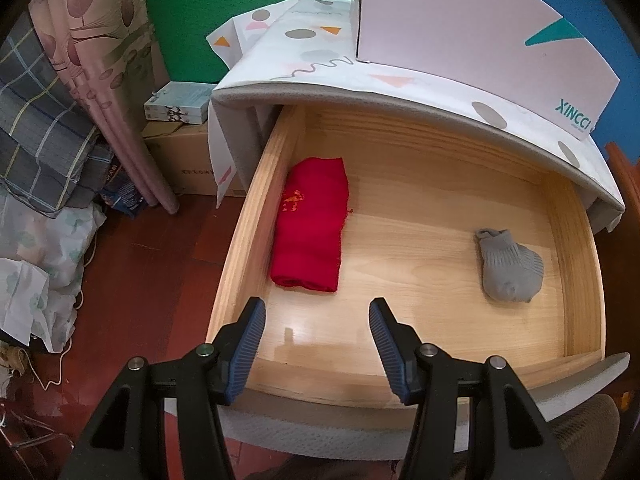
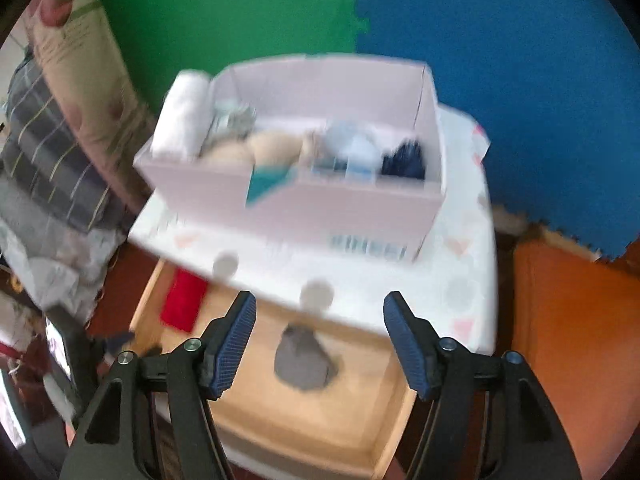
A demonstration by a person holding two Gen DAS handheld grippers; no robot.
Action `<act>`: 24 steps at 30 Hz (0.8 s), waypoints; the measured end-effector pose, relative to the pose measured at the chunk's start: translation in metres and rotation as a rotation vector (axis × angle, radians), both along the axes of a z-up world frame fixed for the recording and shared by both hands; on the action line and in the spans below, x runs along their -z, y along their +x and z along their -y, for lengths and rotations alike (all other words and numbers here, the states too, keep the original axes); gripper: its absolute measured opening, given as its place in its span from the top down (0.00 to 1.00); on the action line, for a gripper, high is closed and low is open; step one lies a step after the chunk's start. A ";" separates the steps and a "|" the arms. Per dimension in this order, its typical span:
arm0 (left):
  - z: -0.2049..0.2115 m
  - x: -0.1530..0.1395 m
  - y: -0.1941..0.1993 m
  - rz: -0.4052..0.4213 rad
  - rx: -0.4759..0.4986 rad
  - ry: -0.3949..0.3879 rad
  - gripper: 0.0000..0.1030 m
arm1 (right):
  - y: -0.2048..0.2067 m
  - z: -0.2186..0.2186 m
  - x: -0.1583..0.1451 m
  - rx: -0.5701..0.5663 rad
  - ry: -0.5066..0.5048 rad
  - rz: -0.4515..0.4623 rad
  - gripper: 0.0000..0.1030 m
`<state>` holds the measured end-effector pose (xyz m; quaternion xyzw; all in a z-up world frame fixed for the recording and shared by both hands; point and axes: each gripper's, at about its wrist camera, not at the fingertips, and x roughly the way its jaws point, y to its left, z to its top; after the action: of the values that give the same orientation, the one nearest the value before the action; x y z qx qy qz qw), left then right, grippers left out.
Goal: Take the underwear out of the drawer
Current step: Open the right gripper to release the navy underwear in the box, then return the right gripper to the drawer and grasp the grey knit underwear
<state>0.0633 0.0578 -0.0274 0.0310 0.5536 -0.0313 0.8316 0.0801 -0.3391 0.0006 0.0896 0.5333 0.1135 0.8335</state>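
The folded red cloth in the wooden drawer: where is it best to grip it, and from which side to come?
Probably grip the folded red cloth at its near end, coming from above. It lies flat along the left wall of the wooden drawer, so that side gives little room, while its near and right edges are free. The open left gripper hangs just in front of that near end.

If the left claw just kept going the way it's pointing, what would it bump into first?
Probably the bare wooden drawer floor: the left gripper, jaws open and empty, aims between the folded red cloth and grey sock.
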 end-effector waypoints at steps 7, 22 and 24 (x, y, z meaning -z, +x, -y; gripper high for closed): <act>-0.001 0.000 0.000 -0.006 -0.003 0.000 0.46 | -0.017 -0.027 0.062 -0.085 -0.030 -0.131 0.40; -0.009 -0.001 0.000 0.002 -0.045 -0.020 0.46 | 0.003 -0.090 0.146 -0.229 -0.145 -0.220 0.54; -0.009 -0.001 0.000 -0.001 -0.045 -0.022 0.46 | 0.007 -0.095 0.153 -0.241 -0.167 -0.223 0.54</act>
<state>0.0636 0.0671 -0.0267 0.0096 0.5542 -0.0186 0.8321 0.0875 -0.2444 -0.1521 -0.0326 0.6369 0.1571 0.7541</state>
